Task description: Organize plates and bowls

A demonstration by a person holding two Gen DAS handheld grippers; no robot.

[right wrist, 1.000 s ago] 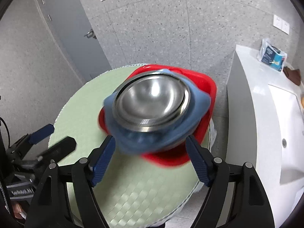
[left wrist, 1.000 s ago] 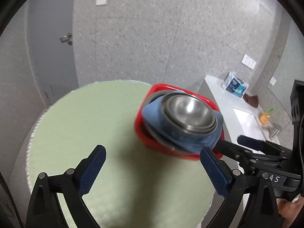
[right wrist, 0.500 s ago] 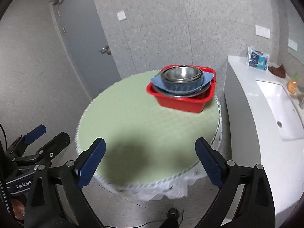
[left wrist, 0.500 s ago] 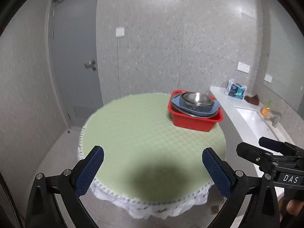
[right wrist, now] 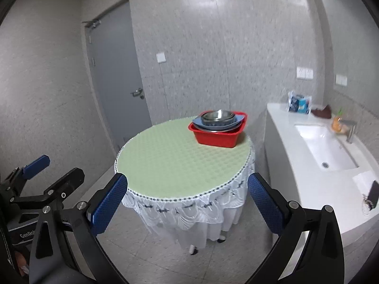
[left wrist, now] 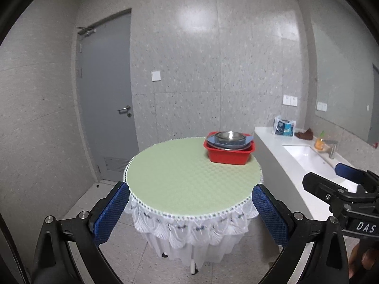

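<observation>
Left wrist view: left gripper [left wrist: 188, 210] and right gripper [right wrist: 187, 200] hang released and empty, well short of the round green-topped table [left wrist: 180, 177], where a red plastic tub [left wrist: 229, 156] at its far right edge holds the blue plate [left wrist: 228, 142] and stacked steel bowls [left wrist: 229, 136]; stacking looks finished, with nothing outside the tub left to collect

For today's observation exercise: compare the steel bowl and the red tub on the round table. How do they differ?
The steel bowl is round, shiny and grey; the red tub is squarish, matte and red. The bowl is smaller and sits on top, nested over a blue plate; the tub stands on the table holding them. Both are open-topped and upright.
</observation>
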